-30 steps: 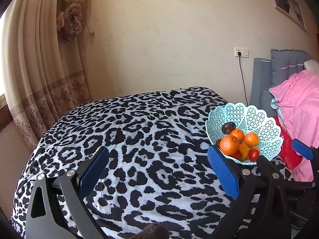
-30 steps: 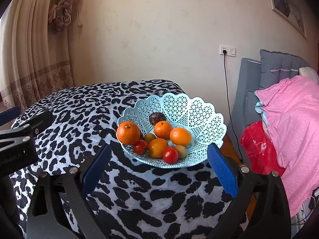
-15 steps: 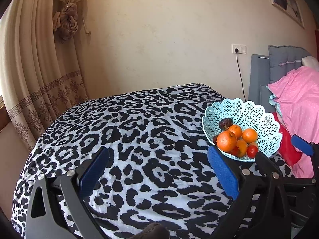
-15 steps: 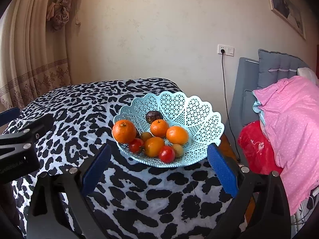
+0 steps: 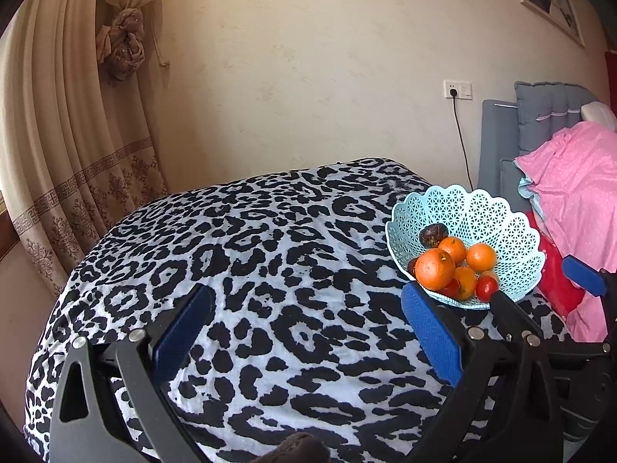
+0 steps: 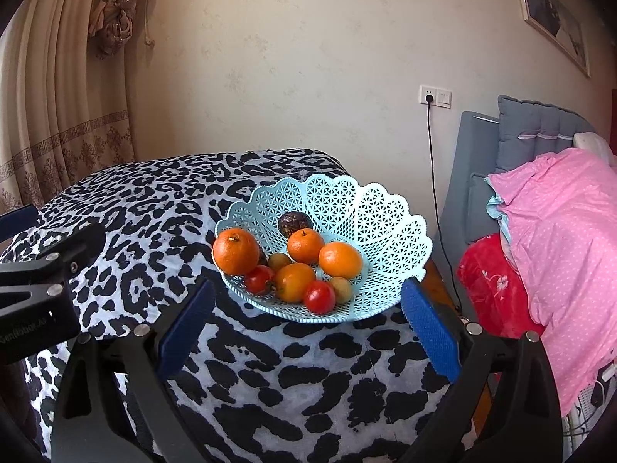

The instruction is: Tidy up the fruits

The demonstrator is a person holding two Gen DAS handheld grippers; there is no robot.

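Jaws of both grippers, left (image 5: pixel 304 332) and right (image 6: pixel 304 324), are being held wide apart, gripping nothing. Fruits (image 6: pixel 293 266) are lying piled in the basket (image 6: pixel 385 227); sorted already or awaiting sorting cannot be told. Basket is being carried by a leopard-print bench (image 5: pixel 250 239) beside curtain (image 5: pixel 58 135) and bed (image 6: pixel 559 231).

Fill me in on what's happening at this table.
A person holds two grippers over a leopard-print tablecloth. The right gripper is open, just short of a blue basket holding oranges, tomatoes and a dark fruit. The left gripper is open too, over bare cloth with the basket off to its right. Neither holds anything; all the fruit is in the basket.
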